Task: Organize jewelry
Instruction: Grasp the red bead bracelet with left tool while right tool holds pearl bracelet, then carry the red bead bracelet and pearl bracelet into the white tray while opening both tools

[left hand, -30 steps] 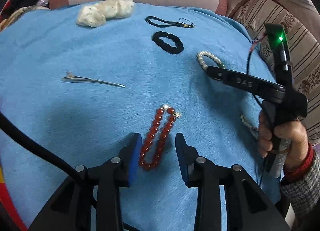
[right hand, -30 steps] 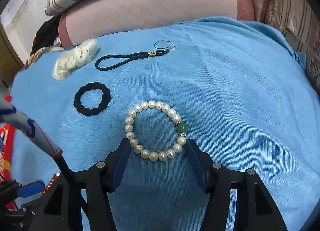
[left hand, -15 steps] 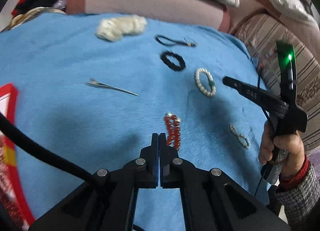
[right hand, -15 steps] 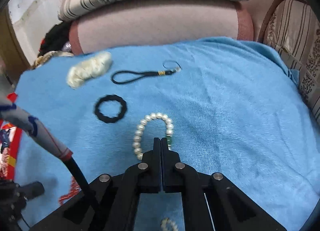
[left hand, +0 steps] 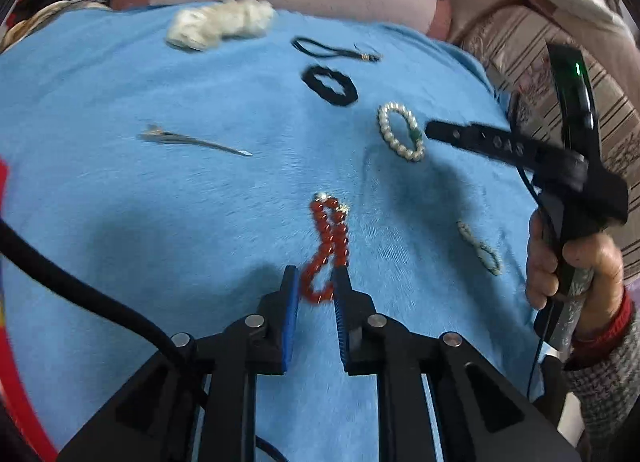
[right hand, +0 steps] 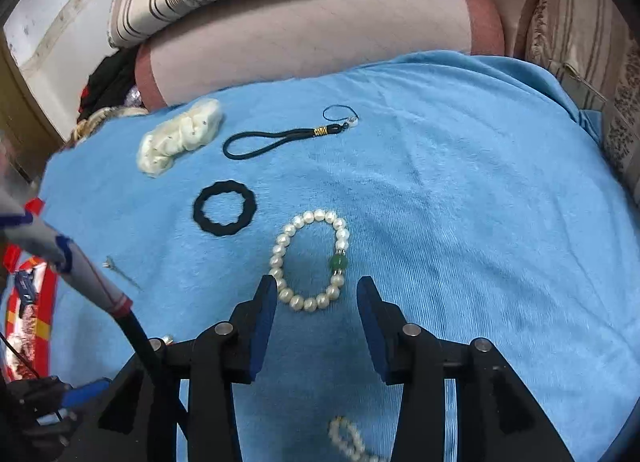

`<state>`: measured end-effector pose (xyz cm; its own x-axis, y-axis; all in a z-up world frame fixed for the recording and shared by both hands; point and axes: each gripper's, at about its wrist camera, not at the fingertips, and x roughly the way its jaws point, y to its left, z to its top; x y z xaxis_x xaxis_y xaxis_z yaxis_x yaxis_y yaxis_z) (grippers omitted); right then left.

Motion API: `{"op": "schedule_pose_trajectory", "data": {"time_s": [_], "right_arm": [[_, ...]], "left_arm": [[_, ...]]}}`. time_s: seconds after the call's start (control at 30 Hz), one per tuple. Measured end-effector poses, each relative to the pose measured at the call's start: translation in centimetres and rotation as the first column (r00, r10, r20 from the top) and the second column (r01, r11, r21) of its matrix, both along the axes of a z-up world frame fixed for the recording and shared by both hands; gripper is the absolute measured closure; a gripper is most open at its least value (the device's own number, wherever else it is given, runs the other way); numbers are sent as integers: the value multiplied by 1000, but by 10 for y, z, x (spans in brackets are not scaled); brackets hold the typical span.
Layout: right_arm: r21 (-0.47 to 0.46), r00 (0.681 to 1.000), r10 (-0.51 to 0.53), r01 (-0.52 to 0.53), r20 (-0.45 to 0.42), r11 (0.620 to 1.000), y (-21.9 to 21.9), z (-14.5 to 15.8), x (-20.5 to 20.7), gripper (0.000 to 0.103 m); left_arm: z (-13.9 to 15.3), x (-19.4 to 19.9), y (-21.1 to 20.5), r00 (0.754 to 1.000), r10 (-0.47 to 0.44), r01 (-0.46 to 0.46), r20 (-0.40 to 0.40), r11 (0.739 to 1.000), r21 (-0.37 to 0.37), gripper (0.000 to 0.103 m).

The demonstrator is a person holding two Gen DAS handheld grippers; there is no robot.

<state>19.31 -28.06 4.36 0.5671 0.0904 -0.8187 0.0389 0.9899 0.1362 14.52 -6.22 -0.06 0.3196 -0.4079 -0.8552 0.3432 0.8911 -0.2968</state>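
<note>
Half a second ago both pairs of jaws were pressed fully together; both have just been opening. The left gripper now stands slightly parted with the near end of the twisted red bead bracelet between its blue pads. The right gripper has spread wider, its pads flanking the near arc of the white pearl bracelet with one green bead without touching it.

Black fingers with blue pads, grey knit sleeve.

Blue cloth lies bare rightward (pearl bracelet, black ring crowd left)
</note>
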Motion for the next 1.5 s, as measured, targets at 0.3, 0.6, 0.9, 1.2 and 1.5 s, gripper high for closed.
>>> {"op": "schedule_pose_trajectory", "data": {"time_s": [0.3, 0.6, 0.9, 1.2, 1.5], "right_arm": [[-148, 1000, 17, -20, -23, 989, 14, -32, 34, 66], [-108, 996, 41, -33, 73, 994, 25, 13, -2, 92], [-121, 976, 145, -125, 164, 985, 66, 75, -47, 92], [-123, 922, 335, -316, 192, 941, 164, 100, -75, 92], [-94, 830, 531, -523, 170, 847, 288, 105, -89, 92]], "left_arm": [[-15, 17, -24, 1000, -3, 3, 30, 1000, -7, 74], [26, -4, 13, 996, 66, -65, 60, 998, -16, 96], [100, -48, 112, 961, 220, -212, 167, 975, -63, 96], [114, -73, 235, 893, 399, -411, 209, 912, 15, 96], [97, -67, 336, 828, 531, -542, 181, 840, 16, 96]]}}
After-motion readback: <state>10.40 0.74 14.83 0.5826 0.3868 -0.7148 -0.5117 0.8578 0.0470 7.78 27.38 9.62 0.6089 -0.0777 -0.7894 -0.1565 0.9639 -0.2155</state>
